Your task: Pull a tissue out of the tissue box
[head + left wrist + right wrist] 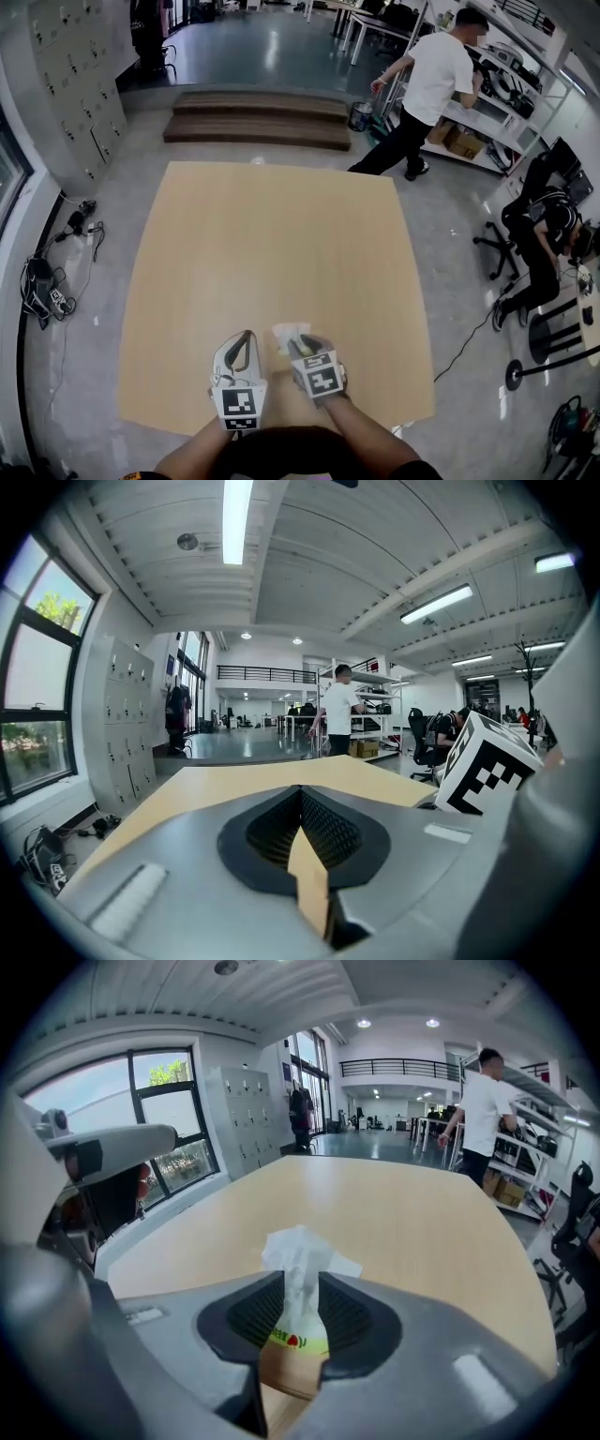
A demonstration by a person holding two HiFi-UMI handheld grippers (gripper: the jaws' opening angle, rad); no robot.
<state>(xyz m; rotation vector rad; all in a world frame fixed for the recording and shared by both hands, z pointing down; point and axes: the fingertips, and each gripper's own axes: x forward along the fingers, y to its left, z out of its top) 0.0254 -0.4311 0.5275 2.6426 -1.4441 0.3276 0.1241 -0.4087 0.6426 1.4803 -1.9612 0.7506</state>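
The table [272,234] lies open ahead and to both sides; only the tissue box [300,1340] stands near its front edge.

White tissue [300,1251], tan table [272,244] — a yellow-green band on the tissue box [298,1341].

matt wood table [281,253], soft paper tissue [302,1252]

Before me a pale wooden table [272,272] stands on a glossy grey floor [281,56], low wooden steps [258,120] beyond its far edge. Grey lockers [70,66] and tall windows [37,677] line my left wall. Strip lights [234,517] cross the white ceiling [309,564], and metal shelving [497,122] stands at right.
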